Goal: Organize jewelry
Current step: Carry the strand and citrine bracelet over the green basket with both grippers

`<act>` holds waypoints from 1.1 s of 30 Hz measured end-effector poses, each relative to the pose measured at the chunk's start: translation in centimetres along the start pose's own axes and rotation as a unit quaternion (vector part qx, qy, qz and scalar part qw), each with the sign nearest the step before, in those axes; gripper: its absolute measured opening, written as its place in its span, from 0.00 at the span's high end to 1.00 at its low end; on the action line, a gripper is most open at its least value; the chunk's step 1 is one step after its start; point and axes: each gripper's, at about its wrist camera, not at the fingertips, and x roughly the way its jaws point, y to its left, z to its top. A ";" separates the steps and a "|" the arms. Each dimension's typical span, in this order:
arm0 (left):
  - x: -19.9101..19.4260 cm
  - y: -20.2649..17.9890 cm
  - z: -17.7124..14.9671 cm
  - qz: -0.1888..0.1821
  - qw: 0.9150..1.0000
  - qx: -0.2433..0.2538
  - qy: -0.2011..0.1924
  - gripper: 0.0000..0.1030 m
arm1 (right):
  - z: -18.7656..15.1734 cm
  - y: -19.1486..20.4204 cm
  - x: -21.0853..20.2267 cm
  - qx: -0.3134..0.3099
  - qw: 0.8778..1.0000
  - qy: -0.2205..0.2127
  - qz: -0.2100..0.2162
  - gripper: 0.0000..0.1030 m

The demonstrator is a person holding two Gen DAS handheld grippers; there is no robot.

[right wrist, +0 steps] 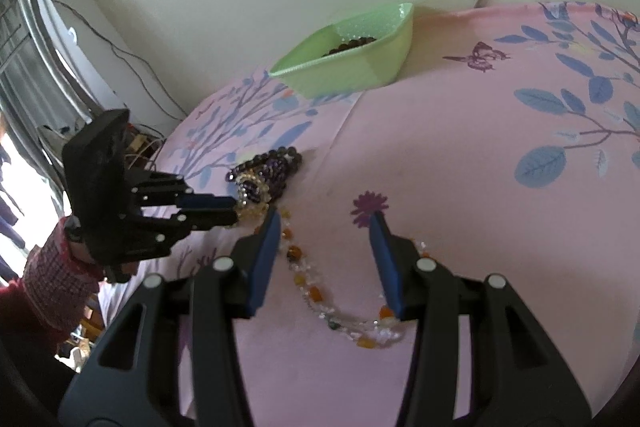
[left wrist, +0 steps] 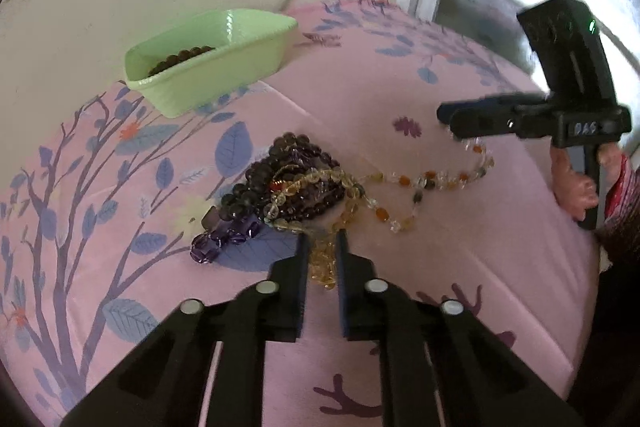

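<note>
Surface: a bed covered by a pink floral sheet [left wrist: 400,75]; all the jewelry lies on it.
Green tray [left wrist: 208,83]: far left, near the wall; a dark bead strand [left wrist: 184,57] already lies inside.
Bead pile [left wrist: 288,183]: middle of the sheet, purple and dark strands tangled with a yellow strand [left wrist: 320,259].
Left claw [left wrist: 322,237]: near edge of the pile, its jaws drawn together on the yellow strand's near loop.
Amber necklace [right wrist: 340,311]: trails right from the pile and curves between the right claw's jaws.
Right claw [right wrist: 326,223]: jaws apart, straddling the necklace, pressing on nothing.
Step in hand, as judged: freeing the yellow strand from the pile for the tray.
Technique: lift slowly and watch for purple beads riding along; the right claw could pin the necklace so the pile does not drag.
</note>
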 end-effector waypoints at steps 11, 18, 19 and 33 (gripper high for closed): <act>-2.9 0.4 -0.6 -0.010 0.998 -0.050 -0.039 0.89 | -0.7 1.2 0.1 -0.041 0.999 0.016 -0.008 0.53; -4.8 0.2 0.2 -0.005 0.997 -0.041 -0.071 0.89 | -1.2 0.7 -1.4 -0.053 0.998 0.009 -0.028 0.44; -5.1 0.1 0.3 -0.006 0.996 -0.040 -0.075 0.89 | -1.3 0.8 -1.4 -0.061 0.998 0.013 -0.033 0.32; -10.3 -0.7 3.2 -0.015 0.989 -0.033 -0.141 0.89 | -2.8 3.2 0.9 -0.160 0.980 0.055 -0.106 0.94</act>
